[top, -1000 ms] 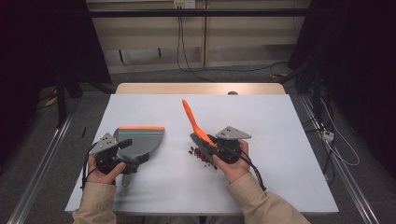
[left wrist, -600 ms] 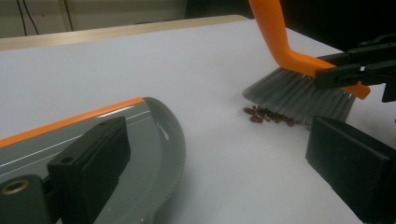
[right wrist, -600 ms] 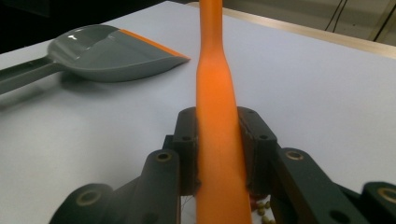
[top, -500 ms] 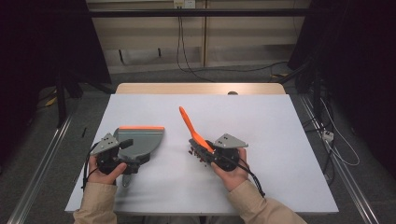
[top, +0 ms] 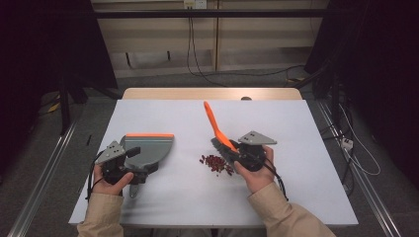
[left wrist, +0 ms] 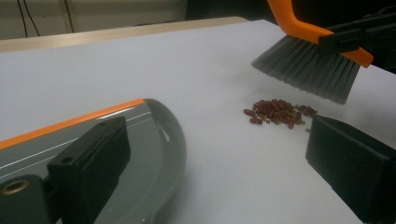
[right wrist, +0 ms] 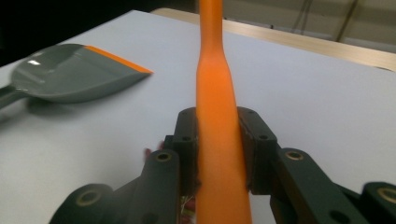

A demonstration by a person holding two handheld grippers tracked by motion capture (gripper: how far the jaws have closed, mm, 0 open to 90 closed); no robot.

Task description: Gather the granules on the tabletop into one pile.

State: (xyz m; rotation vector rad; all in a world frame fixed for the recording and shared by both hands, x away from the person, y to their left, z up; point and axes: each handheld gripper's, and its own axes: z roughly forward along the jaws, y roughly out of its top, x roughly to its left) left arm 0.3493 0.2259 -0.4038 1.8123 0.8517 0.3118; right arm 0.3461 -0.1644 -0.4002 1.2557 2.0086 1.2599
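A grey dustpan with an orange front edge lies flat on the white table, left of centre. My left gripper rests over its rear part. Its jaws stand wide apart and open in the left gripper view, with the pan under the left jaw. A small pile of red beans lies on the table between the pan and my right gripper. That gripper is shut on the orange handle of a brush, seen clamped between its jaws. The grey bristles hang just above and behind the beans.
The table's wooden far edge runs across the back. Dark stands and cables sit on the floor beyond it. Metal rails flank the table on both sides.
The right gripper swung the brush leftward over the beans, then drew back to the right with the handle more upright. The left gripper and dustpan stayed put.
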